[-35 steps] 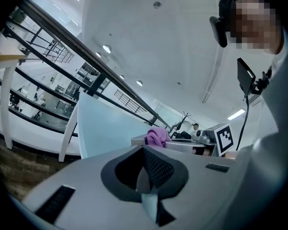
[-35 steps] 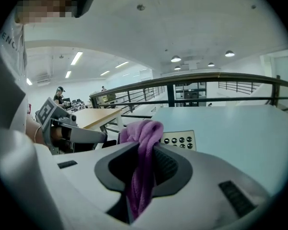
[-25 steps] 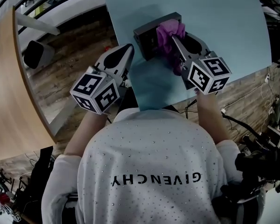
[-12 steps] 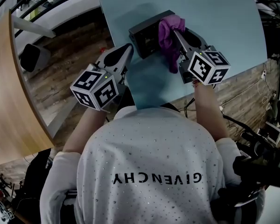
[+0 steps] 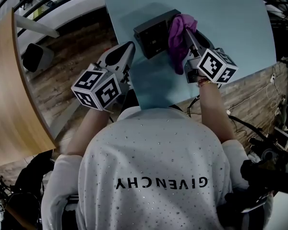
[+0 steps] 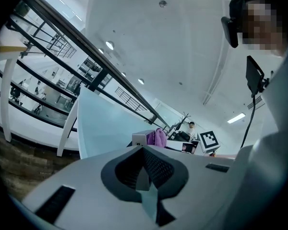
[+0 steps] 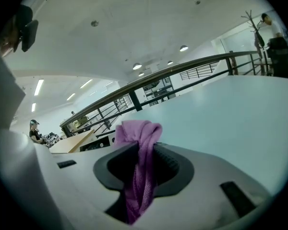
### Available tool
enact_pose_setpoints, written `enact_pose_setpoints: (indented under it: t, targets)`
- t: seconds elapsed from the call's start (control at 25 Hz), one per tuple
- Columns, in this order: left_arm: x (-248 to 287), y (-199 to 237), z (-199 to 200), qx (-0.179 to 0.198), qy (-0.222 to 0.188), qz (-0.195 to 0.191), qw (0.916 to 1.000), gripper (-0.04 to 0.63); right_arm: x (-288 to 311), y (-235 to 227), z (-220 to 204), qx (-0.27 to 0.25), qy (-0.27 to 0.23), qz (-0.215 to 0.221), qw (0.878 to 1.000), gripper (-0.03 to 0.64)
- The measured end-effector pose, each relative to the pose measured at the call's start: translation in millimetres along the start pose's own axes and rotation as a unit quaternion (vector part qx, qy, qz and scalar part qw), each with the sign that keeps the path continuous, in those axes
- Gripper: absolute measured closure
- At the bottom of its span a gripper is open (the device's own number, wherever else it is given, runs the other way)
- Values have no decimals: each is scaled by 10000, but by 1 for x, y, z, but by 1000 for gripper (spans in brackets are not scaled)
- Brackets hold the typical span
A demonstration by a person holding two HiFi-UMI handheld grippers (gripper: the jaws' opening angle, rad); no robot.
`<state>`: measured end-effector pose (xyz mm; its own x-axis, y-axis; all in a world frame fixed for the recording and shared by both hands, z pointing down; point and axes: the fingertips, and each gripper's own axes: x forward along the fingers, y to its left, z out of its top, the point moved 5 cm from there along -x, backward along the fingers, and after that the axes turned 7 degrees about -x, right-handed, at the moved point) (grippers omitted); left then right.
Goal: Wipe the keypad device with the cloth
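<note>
The keypad device (image 5: 153,34), a dark box, lies at a slant near the left edge of the pale blue surface (image 5: 230,18), toward the near-left corner. The purple cloth (image 5: 178,32) is bunched over the device's right end, and a tail of it trails toward the near edge. The right gripper (image 5: 187,30) reaches in from the near edge. Its fingers are clamped on the cloth, and the right gripper view shows the fabric pinched between them and spilling out past the tips and back into the throat.

The left gripper (image 5: 129,47) hangs just outside the left edge, over the wooden floor (image 5: 81,47). It is near the device's left end but apart from it, with its fingers pressed together and nothing between them.

Only a narrow strip of surface separates the device from the left edge. A wider bare band lies between the device and the near edge, and the surface is open to the right and on the far side.

Compared with half a second ago, the cloth has slid rightward, so that it overhangs the device's right end and more of the top face is uncovered. The right gripper has swung with it, while the left gripper has kept much the same place.
</note>
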<state>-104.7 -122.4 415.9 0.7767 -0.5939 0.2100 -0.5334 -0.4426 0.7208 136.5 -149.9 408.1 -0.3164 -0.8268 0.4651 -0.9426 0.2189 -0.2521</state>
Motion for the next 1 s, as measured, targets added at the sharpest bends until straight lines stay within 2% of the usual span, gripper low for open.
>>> enact_pose_setpoints:
  t: [0.12,0.36,0.48,0.64,0.76,1.0]
  targets:
    - [-2,6,-2,-69,-37,121,9999,595,0,-4,-1,84,-16,-102,9999,522]
    - [-7,9,-4,-98,-154,213,9996,595,-3,-13,-18,940,83,-373,9948,530]
    - [-8,8,-4,-19,-83,330,9994,595,-6,-14,-21,1043,132,-454,9934,545]
    - [-7,4,0,-113,-174,346,9992,595,-11,4,-4,296,80,-280,9991,549]
    - [-7,5,5,-301,-404,385,9980,595,-10,30,10,-316,-52,100,9994,552]
    - [-14,5,13,-321,-691,418,9962,595,-4,99,17,-1341,-208,935,9863,557]
